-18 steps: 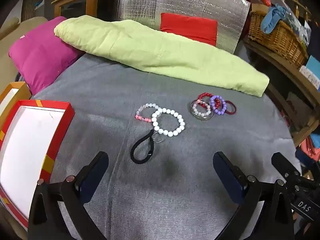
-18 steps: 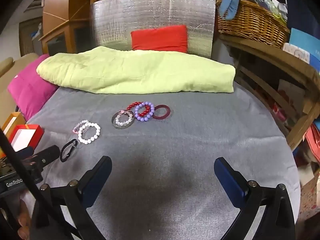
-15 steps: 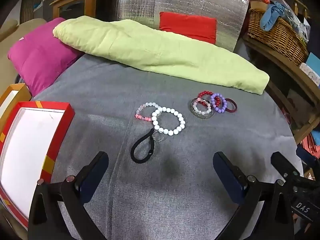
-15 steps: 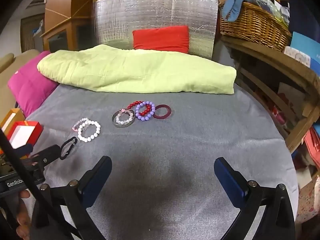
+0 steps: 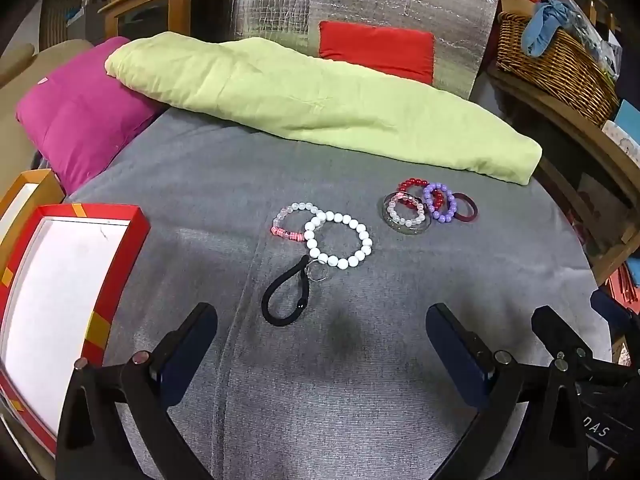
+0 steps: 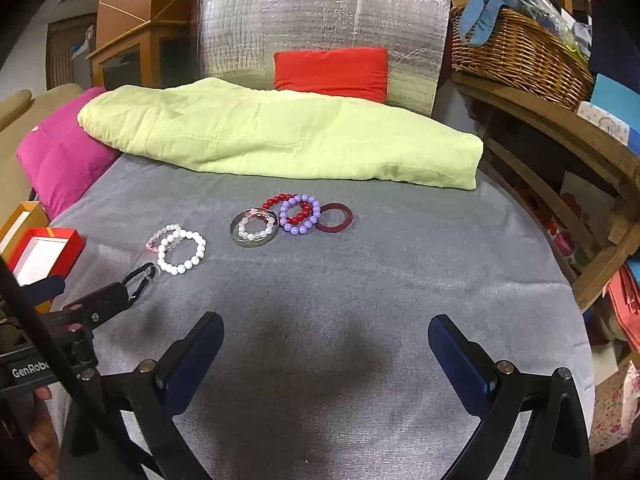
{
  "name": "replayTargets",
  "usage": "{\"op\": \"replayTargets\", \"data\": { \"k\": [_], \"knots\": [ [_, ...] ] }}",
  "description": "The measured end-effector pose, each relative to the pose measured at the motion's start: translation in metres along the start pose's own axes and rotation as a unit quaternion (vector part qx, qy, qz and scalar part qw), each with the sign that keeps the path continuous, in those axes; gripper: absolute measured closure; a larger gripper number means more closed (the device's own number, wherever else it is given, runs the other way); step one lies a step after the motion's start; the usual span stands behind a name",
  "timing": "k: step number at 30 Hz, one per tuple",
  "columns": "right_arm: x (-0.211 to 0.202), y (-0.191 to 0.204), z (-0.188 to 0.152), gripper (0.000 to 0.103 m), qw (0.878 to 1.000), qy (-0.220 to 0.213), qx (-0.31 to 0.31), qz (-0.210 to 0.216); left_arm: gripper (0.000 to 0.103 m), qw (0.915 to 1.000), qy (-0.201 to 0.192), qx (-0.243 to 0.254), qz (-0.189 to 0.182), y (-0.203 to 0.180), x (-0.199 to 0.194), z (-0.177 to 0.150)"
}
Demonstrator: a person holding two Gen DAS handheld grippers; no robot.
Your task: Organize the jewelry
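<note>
Jewelry lies on a grey cloth. A white bead bracelet (image 5: 338, 240) overlaps a pink and clear one (image 5: 289, 221), with a black strap keyring (image 5: 285, 298) just in front. To the right sits a cluster: a clear bangle with pearl beads (image 5: 406, 216), red beads (image 5: 412, 185), purple beads (image 5: 440, 202), a dark red ring (image 5: 466, 213). My left gripper (image 5: 320, 344) hovers open, near the black strap. My right gripper (image 6: 326, 346) is open too, well short of the cluster (image 6: 296, 216). Nothing is between either pair of fingers.
A red-rimmed open box with a white inside (image 5: 60, 280) lies at the left, an orange box (image 5: 24, 192) behind it. A lime quilt (image 5: 320, 108), a magenta cushion (image 5: 80, 128) and a silver panel (image 5: 360, 12) line the back. A wicker basket (image 6: 516, 48) sits on wooden shelving at right.
Both views have shifted only slightly; the jewelry sits a touch lower in the right wrist view. No piece has moved and both grippers stay open.
</note>
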State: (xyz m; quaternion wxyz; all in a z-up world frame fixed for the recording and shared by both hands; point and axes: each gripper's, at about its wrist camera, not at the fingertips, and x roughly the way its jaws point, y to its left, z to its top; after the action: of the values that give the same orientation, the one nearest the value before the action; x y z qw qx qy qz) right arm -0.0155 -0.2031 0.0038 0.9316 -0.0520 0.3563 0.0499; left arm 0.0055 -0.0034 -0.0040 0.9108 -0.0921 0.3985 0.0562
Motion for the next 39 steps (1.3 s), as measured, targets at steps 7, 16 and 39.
{"op": "replayTargets", "data": {
  "k": [7, 16, 39],
  "knots": [
    [0.0001, -0.0031, 0.0003, 0.0, 1.0, 0.0, 0.004, 0.0, 0.0, 1.0, 0.001, 0.001, 0.005, 0.0, 0.0002, -0.001],
    [0.0016, -0.0041, -0.0003, 0.0, 1.0, 0.0, 0.007, -0.002, 0.0, 1.0, 0.0, 0.003, 0.007, -0.0023, 0.0006, -0.0017],
    [0.0066, -0.0053, -0.0018, 0.0, 1.0, 0.008, 0.006, -0.009, 0.0, 0.9999, 0.001, 0.005, 0.012, -0.0021, 0.0017, -0.0026]
  ]
}}
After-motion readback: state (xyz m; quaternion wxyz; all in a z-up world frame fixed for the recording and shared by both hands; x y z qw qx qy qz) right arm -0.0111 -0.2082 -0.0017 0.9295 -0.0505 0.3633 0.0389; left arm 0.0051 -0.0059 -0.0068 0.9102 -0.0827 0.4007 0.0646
